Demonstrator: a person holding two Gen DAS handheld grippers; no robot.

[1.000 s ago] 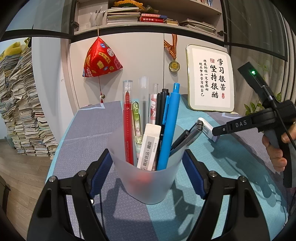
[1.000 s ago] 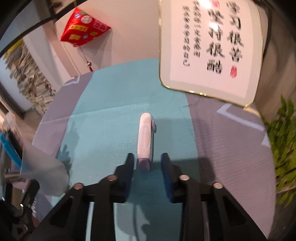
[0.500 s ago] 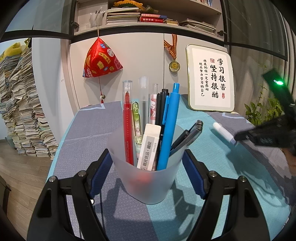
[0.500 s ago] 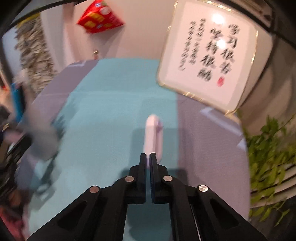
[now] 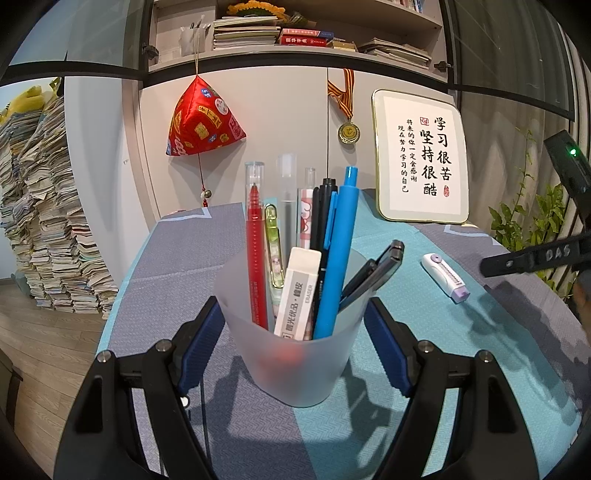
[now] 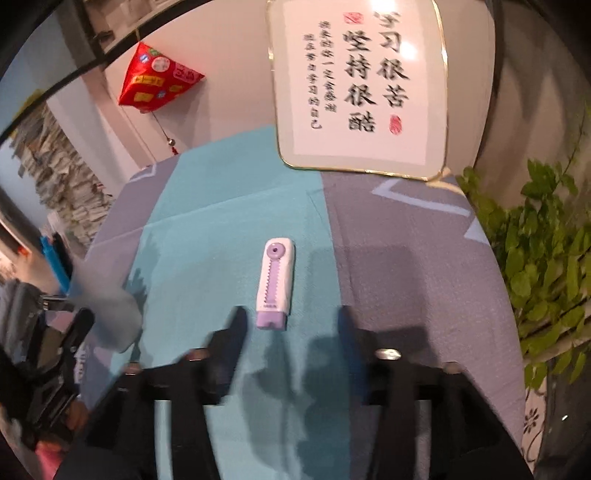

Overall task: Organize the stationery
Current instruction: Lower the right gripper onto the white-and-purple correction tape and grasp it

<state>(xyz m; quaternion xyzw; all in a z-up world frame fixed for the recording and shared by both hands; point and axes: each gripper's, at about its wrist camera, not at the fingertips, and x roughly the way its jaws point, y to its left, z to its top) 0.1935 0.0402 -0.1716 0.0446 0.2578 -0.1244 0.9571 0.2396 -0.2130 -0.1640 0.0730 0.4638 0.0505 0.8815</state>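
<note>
Frosted plastic cup (image 5: 295, 354) clamped between left gripper (image 5: 295, 332) pads | cup holds red pen (image 5: 255, 258), blue pen (image 5: 338, 251), white eraser (image 5: 297, 295), black pens | right gripper (image 6: 290, 325) jaws just opened, apart, empty | purple-white correction tape (image 6: 276, 282) on tablecloth (image 6: 207, 221) just ahead of them

This is a home study room: a shelf with books (image 5: 258, 33), tall stacks of papers (image 5: 48, 221), a medal (image 5: 348, 131), a framed calligraphy board (image 5: 421, 162).
</note>
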